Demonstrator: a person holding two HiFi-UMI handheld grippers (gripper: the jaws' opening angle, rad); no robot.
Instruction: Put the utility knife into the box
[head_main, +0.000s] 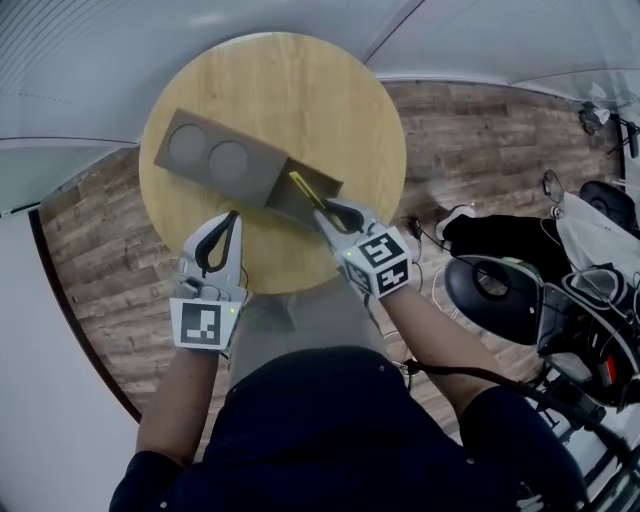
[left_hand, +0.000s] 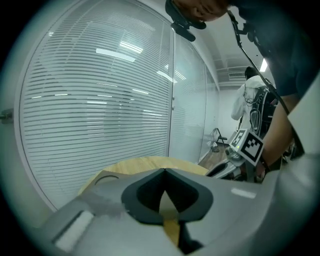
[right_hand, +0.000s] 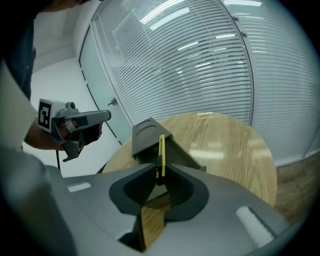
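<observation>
A dark grey box (head_main: 225, 160) with two round marks on its top lies on the round wooden table (head_main: 300, 90), its open end facing right. My right gripper (head_main: 322, 212) is shut on a slim yellow utility knife (head_main: 303, 188), whose far end points into the box's open end. In the right gripper view the knife (right_hand: 161, 150) stands on edge between the jaws, in front of the box (right_hand: 147, 135). My left gripper (head_main: 234, 215) hovers near the table's front edge, just in front of the box, shut with nothing in it; its tips meet in the left gripper view (left_hand: 165, 171).
Glass walls with horizontal blinds (right_hand: 200, 60) run behind the table. A wood-plank floor (head_main: 480, 140) surrounds it. At the right stand a black stool (head_main: 495, 290), bags and cables (head_main: 600, 300). The table's near edge lies against the person's lap.
</observation>
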